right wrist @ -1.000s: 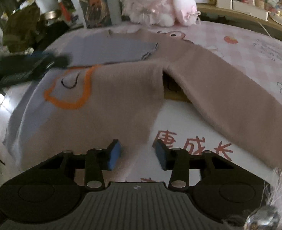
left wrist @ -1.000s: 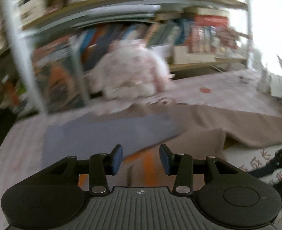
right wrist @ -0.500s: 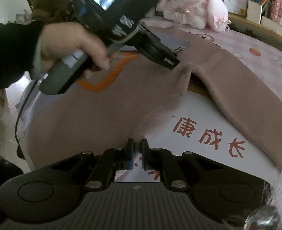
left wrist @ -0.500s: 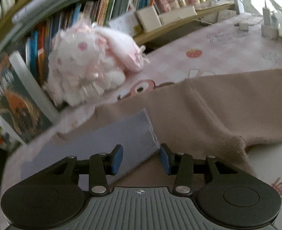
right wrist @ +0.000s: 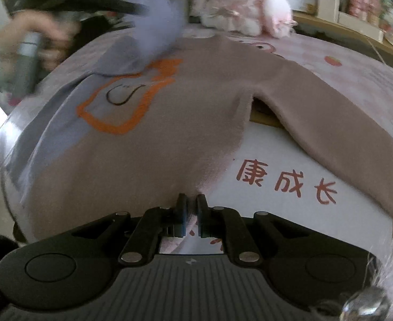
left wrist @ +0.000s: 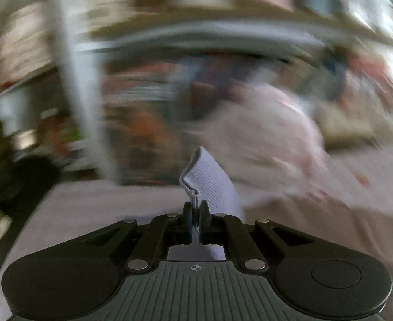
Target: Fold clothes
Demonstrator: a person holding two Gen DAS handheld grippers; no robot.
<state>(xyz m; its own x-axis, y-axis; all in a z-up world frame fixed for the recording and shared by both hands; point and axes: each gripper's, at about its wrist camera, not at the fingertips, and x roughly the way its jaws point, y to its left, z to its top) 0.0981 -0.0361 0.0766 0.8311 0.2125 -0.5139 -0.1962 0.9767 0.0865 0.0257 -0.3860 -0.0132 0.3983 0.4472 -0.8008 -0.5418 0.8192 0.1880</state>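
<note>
The sweater [right wrist: 169,123] is soft, matt, fuzzy brown knit; its lilac cuff [left wrist: 210,182] is finely ribbed cloth. Beside the sweater, the plush rabbit [right wrist: 239,2] is fluffy white-pink pile. The right gripper [right wrist: 190,215] is matt black plastic with shiny metal rivets.

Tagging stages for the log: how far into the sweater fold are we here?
Early. Done: both grips taken. The left gripper is shut on the lilac cuff; the right gripper is shut on the hem. In hand: the cuff is lifted off the sweater. Left: the brown sleeve lies spread, body unfolded.
</note>
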